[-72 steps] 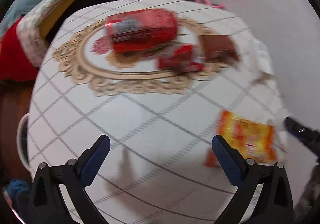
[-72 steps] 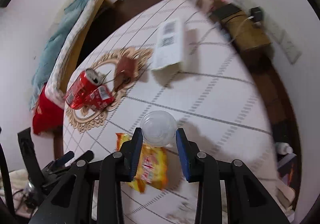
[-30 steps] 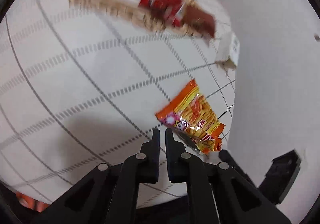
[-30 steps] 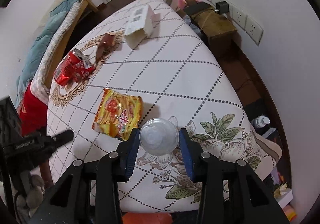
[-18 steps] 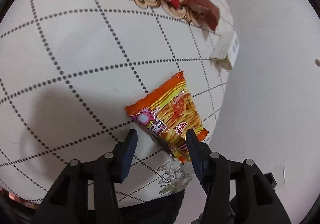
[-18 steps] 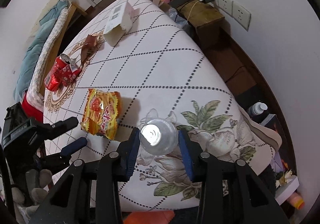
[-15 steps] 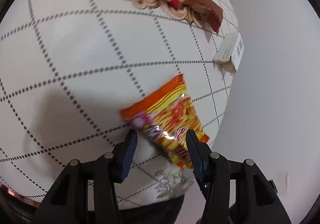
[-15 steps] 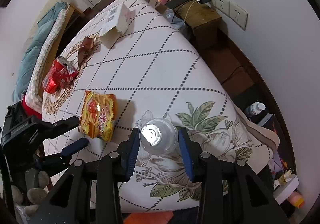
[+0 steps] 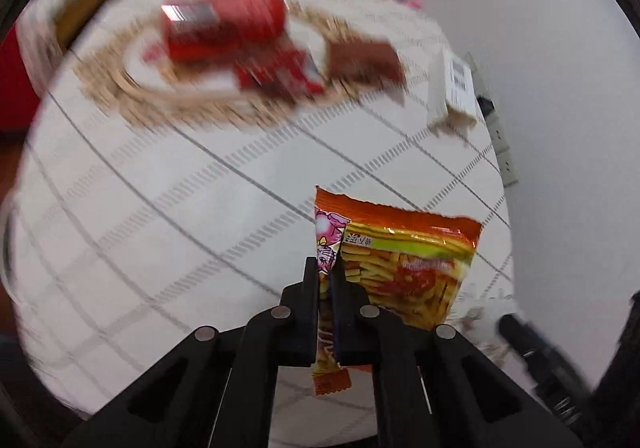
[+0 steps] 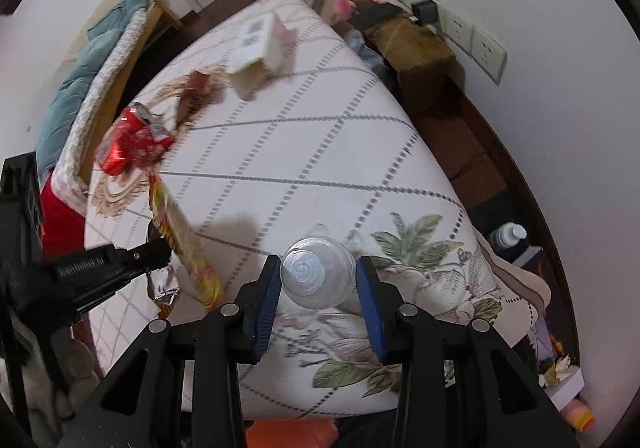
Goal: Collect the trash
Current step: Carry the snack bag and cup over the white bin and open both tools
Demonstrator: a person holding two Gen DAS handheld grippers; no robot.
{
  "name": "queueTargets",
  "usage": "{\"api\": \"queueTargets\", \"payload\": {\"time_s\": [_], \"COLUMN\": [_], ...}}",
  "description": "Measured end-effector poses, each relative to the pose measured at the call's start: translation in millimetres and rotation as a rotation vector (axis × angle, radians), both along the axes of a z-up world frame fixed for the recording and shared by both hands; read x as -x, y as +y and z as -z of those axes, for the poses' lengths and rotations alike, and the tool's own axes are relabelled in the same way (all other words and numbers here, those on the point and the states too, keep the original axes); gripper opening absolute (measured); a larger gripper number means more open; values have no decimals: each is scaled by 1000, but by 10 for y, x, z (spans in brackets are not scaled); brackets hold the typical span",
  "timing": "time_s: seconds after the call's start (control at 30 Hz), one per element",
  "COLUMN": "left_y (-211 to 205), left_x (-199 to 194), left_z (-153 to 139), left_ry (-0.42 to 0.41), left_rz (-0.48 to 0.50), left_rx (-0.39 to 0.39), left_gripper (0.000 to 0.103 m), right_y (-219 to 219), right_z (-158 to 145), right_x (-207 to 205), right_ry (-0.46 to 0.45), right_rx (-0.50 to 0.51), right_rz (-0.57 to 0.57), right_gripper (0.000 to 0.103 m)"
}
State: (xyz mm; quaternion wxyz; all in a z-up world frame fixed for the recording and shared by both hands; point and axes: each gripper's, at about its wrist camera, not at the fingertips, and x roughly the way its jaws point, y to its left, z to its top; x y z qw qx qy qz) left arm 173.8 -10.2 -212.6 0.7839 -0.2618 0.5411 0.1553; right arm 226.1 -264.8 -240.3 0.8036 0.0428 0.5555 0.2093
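My left gripper point(image 9: 327, 276) is shut on the edge of an orange snack bag point(image 9: 404, 264) and holds it lifted above the white table point(image 9: 180, 208). From the right wrist view the bag point(image 10: 180, 232) hangs edge-on from the left gripper point(image 10: 154, 238). My right gripper point(image 10: 317, 276) is shut on a clear plastic cup point(image 10: 316, 274) above the table's near corner. A crushed red can point(image 9: 222, 26), a red wrapper point(image 9: 280, 72), a brown wrapper point(image 9: 362, 60) and a white box point(image 9: 454, 88) lie on the far side of the table.
A gold oval mat point(image 9: 132, 88) lies under the can. A bed with a teal blanket point(image 10: 84, 72) stands left of the table. A wooden box point(image 10: 412, 44), wall sockets point(image 10: 476, 42) and a bottle point(image 10: 508, 234) on the floor are to the right.
My left gripper closed on the snack bag and lifted it off the table. My right gripper kept hold of the cup and moved little.
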Motion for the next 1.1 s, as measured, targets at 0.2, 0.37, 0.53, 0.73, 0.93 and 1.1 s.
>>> {"api": "queueTargets", "payload": {"time_s": [0.2,0.37,0.53,0.73,0.93,1.1], "left_y": [532,1108,1704,2609,3559,4129], "left_x": [545,1102,1639,2475,3220,3583], "left_z": [-552,-997,-1215,-1064,-423,218], "left_ry": [-72,-107,-107,-49,69,144], "left_rz": [-45,-135,-251,-407,-545,-612], "left_rx": [-189,-292,-384,-392,-267,-125], "left_gripper": [2,2,2,3,3,6], "right_y": [393,1004,1837,3006,4263,5254], "right_z": [-398,-743,-991,-951,-591,-47], "right_x": [168,413,815,1426,2065,2588], "right_ry": [-60,-101,-114,-69,-10,44], "right_rx": [-37,-83,-136,-162,-125,-25], "right_rz": [-109,-243,-403,-594,-762,-889], "right_gripper": [38,37,36,36,36,36]}}
